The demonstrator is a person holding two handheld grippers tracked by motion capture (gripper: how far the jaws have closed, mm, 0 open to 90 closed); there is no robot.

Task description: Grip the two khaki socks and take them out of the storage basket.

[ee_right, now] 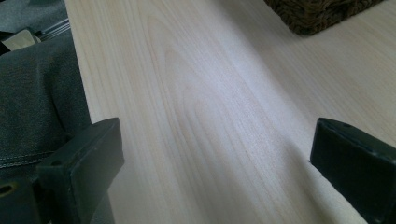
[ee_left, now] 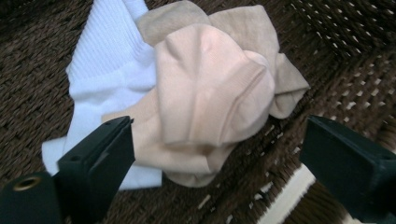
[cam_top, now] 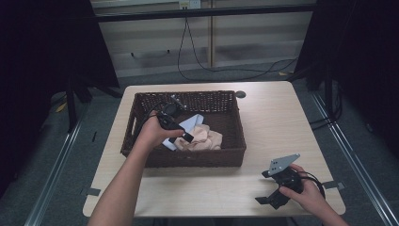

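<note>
A dark brown wicker basket (cam_top: 141,155) stands on the pale wooden table (cam_top: 263,122). Inside it lie beige socks (cam_top: 204,138) bunched on a white ribbed sock (cam_top: 190,123). My left gripper (cam_top: 188,137) reaches into the basket just above the socks. In the left gripper view its jaws stand wide open on either side of the beige socks (ee_left: 210,93), with the white sock (ee_left: 107,70) under the left jaw. My right gripper (cam_top: 269,197) rests low over the table's front right, open with nothing between its jaws, and bare wood (ee_right: 210,116) lies before it.
The basket's corner (ee_right: 322,14) shows far off in the right gripper view. A grey trouser leg (ee_right: 32,102) sits at the table's near edge. Black cables (cam_top: 226,70) run across the floor behind the table. A round dark hole (cam_top: 241,94) marks the table's back.
</note>
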